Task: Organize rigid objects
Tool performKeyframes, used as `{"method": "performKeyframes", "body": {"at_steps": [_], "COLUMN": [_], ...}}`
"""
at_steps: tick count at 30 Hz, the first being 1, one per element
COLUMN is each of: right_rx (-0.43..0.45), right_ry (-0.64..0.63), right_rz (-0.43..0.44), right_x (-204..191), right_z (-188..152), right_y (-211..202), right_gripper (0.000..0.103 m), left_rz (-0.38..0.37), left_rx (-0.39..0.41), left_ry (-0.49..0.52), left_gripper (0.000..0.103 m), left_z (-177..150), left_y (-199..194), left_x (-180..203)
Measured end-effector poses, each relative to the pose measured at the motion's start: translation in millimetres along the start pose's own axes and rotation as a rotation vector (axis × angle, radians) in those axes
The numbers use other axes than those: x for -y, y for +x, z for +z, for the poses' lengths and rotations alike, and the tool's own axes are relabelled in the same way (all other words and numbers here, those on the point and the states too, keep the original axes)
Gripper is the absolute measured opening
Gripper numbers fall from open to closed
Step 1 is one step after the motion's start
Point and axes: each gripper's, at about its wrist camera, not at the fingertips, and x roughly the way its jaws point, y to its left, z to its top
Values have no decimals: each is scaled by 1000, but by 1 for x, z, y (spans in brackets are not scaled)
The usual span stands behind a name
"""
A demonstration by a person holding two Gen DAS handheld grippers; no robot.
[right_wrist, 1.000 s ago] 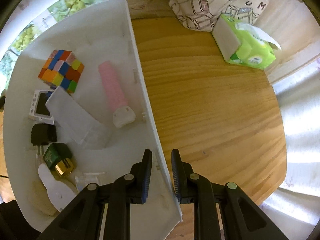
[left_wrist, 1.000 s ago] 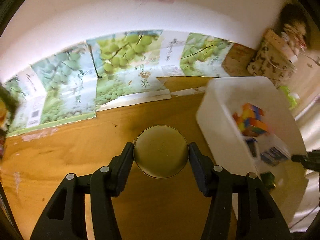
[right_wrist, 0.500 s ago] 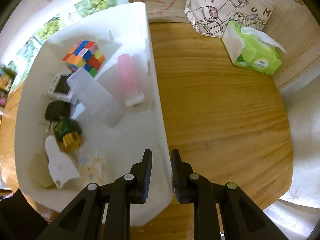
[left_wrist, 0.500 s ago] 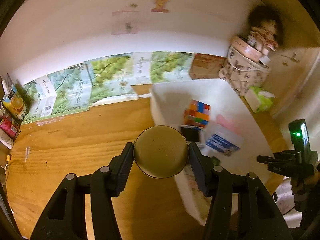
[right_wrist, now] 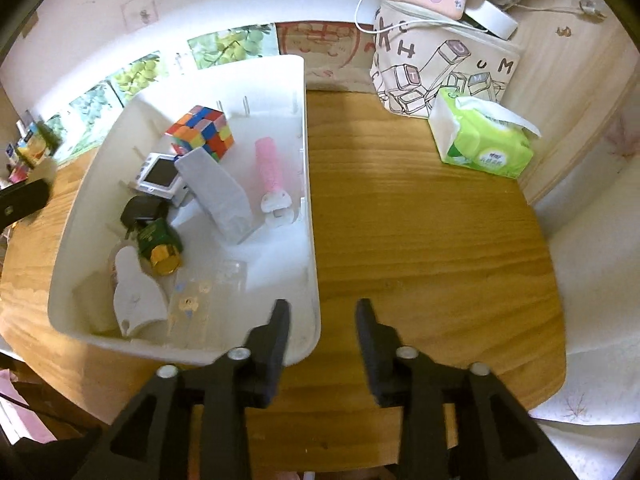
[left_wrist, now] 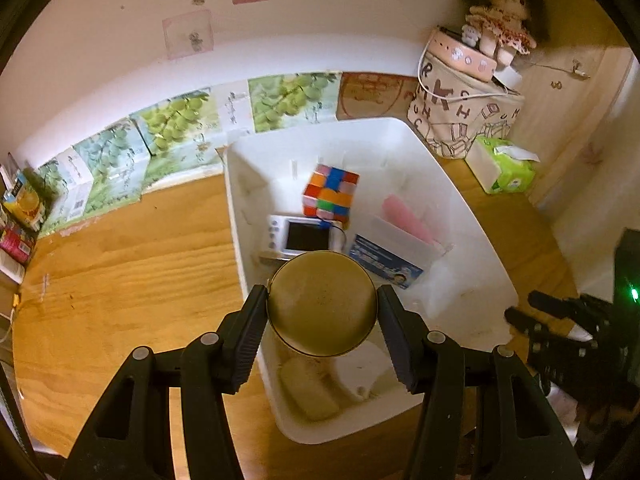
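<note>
The left hand-held gripper (left_wrist: 322,312) is clamped on a round gold tin (left_wrist: 322,306), its flat face turned up toward the camera, held above the near end of the white bin (left_wrist: 472,216), while the right hand-held gripper (right_wrist: 322,320) hangs at the bin's near right corner with its jaws opening and nothing pinched between them. Inside the bin lie a colour cube (right_wrist: 202,132) toward the far end and a pink tube (right_wrist: 270,168) whose long axis runs along the bin's right wall, cap end nearest. The bin sits on a wooden worktop (right_wrist: 420,220); beyond the bin, grape-printed cartons (left_wrist: 176,128) line a white wall, and right of it are a green tissue pack (right_wrist: 486,140) and a lettered bag (right_wrist: 440,64).
</note>
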Motion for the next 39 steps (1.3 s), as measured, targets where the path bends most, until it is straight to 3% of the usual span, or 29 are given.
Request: {"method": "performKeyframes", "body": {"at_steps": [3,6,8,9,12,19,28,34,39], "right_rx": [30,93,116,125,145,143,178,192,199], "right_ry": [10,37,55,62,81,105,57,0,-39], "right_rz": [25,55,81,92,117,174,232,282,281], "right_x": [2,1,-2,-3,-9,-34,-87,-118,-136], "right_z": [-3,-6,-8,-9,-11,-9,-3,3,10], "right_y": [-8,-19,-25,-28,-34,-49,-82,-101,-113], "right_gripper": [60,66,69,72,80,81,83,86,103], "left_rz": [2,8,8,14,34,85,177,237,268], "left_rx": [-36,-71,-83,-86,-93,-131,-92,-22,40], "left_ry": [1,0,-13,-21,-59,-183,-267,-282,-302], "left_gripper": [59,60,70,79,83,83,83,83,87], "left_z": [-1,-4,-6,-7,-10,-22,-48,-51,-49], "left_y": [8,14,15,15,13,-4,-56,-85,-100], "left_x": [11,18,18,17,10,-29,-77,-93,-100]}}
